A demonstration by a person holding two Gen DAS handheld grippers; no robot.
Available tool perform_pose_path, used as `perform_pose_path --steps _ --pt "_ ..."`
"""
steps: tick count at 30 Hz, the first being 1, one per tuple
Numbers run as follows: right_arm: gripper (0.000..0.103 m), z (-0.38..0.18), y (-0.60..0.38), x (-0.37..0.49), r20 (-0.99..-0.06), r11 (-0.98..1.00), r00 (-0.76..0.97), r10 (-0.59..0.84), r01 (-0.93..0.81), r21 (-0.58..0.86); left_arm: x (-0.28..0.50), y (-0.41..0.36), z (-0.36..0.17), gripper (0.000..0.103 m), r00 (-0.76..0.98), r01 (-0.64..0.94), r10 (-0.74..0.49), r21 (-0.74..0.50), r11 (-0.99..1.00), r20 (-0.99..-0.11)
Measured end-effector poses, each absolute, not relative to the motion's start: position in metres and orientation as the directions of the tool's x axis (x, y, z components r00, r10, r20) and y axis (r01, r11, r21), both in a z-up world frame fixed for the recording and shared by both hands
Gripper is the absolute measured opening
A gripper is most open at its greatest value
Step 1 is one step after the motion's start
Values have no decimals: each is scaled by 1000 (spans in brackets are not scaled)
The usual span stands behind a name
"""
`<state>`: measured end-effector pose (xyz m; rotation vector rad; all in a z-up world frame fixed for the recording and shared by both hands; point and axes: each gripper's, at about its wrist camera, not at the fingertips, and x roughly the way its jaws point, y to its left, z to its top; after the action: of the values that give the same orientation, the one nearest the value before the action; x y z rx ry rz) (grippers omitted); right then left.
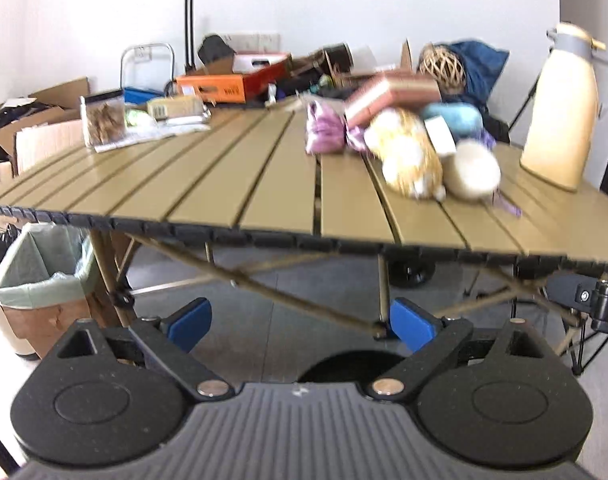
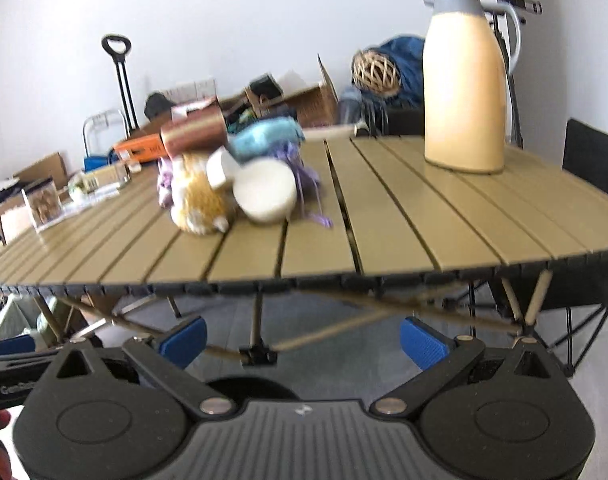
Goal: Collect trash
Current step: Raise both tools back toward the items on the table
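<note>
**Both tools wide apart and empty in front of the counter edge**

The left tool [image 1: 299,324] is held low, below the near edge of the slatted counter [image 1: 223,176]. Its blue fingers [image 1: 191,322] stand wide apart and nothing is between them. The right tool [image 2: 301,340] is in the same position, also spread wide and empty, with its blue fingers [image 2: 422,342] under the counter [image 2: 424,220] edge.

The trash lies on the counter top in two groups. Near the middle is a pile [image 1: 416,140]: a yellow and white soft thing [image 2: 199,196], a round white container [image 2: 265,192] touching it, a light blue piece [image 2: 263,138] behind, purple wrapping [image 1: 324,128] and a brown-pink box [image 1: 388,96] on top. The pile is blurred, so finer details cannot be told. At the far left side of the counter stands a clear box [image 1: 103,120] with brown content, beside some papers and a small carton [image 1: 171,108].

A cream thermos jug [image 2: 464,80] stands upright on the right part of the counter, apart from the pile. On the floor to the left, under the counter edge, is a bin with a pale green bag [image 1: 39,268]. Behind the counter are cardboard boxes and an orange box [image 1: 227,82].
</note>
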<state>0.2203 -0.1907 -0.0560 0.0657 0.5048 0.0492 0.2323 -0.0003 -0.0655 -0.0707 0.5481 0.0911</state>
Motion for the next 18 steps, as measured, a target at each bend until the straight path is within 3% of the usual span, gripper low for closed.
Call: perform_pose_path --steps 10,18 --pt "103 -34 -185 232 -328 996 940 89 -81 38 238 -2 -40 103 906 -73 41 -61 995 -422" --pt "103 -26 -181 253 -262 996 962 82 -88 -9 262 -5 -28 103 926 -68 45 -48 997 -374"
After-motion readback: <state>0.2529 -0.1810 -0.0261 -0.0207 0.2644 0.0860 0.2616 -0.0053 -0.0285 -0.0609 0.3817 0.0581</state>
